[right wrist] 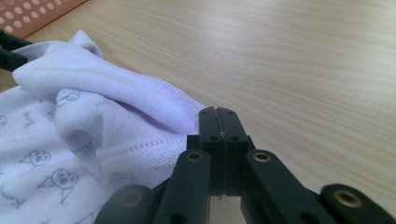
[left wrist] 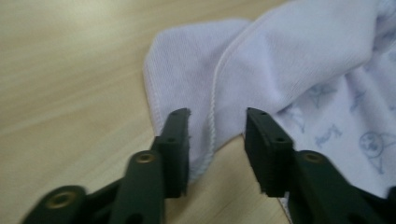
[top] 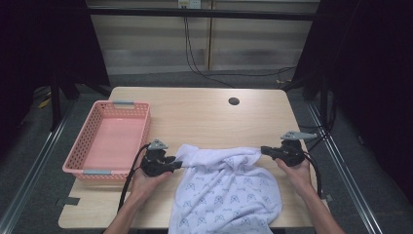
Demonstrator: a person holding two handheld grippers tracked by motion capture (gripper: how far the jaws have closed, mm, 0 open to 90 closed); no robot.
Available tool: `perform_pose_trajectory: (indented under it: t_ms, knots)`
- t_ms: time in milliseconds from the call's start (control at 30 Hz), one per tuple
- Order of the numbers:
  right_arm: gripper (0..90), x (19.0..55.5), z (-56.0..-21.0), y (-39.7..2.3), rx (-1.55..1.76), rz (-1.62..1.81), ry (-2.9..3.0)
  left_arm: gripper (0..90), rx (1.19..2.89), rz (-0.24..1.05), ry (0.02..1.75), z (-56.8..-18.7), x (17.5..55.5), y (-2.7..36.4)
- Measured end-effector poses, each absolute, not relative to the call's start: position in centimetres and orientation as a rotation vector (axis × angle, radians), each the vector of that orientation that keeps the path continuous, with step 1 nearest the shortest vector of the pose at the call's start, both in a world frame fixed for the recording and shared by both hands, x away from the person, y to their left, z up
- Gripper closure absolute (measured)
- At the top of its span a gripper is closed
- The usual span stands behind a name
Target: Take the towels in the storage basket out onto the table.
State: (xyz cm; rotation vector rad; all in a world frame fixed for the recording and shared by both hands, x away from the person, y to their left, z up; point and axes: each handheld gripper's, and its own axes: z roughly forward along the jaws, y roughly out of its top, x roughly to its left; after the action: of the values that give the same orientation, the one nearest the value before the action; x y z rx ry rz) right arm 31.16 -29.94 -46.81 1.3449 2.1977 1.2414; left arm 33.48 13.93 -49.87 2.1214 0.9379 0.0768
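On the near half of the wooden table (top: 204, 117) lies a white towel (top: 226, 190) printed with small blue figures, its near part hanging over the table's near edge and its far edge pulled into a band between the two hands. At the right end of that band, the right gripper (top: 265, 150) has its jaws pressed together on the towel's hemmed corner, seen close in the right gripper view (right wrist: 218, 122), where the stitched hem runs straight into the closed jaws. At the left end, the left gripper (top: 179, 165) has its jaws spread with the other corner's hem between them; in the left gripper view (left wrist: 217, 128) the piped edge runs down the gap and neither pad presses on the cloth yet. A pink plastic basket (top: 90, 141) stands empty at the table's left, just beside the left hand. The step in hand looks like securing the left corner so the towel can be stretched or folded. To do it well, the left gripper should push a little farther over the hem before closing, so both layers of the folded corner are caught, while the right holds firm without dragging the cloth away.
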Motion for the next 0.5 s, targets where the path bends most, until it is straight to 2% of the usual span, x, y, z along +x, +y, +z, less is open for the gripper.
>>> perform_pose_trajectory:
  t_ms: [67,133,200,333,500]
  knots:
    - [90.0,31.1,-47.0,-29.9,1.344,1.24,2.208,77.8,2.132,0.073,0.917,-50.1,33.1,13.6]
    - [90.0,30.8,-47.4,-29.7,1.34,1.224,2.244,83.2,2.124,0.011,0.898,-50.2,32.9,13.4]
    - [90.0,30.3,-48.2,-29.2,1.335,1.193,2.293,87.5,2.15,0.029,0.865,-50.2,32.5,13.0]
    - [90.0,29.7,-47.9,-28.8,1.321,1.218,2.298,88.1,2.094,-0.033,0.859,-49.5,32.3,13.3]
    - [90.0,28.8,-45.5,-30.2,1.304,1.325,2.194,88.3,1.987,0.015,0.82,-47.0,31.2,14.5]
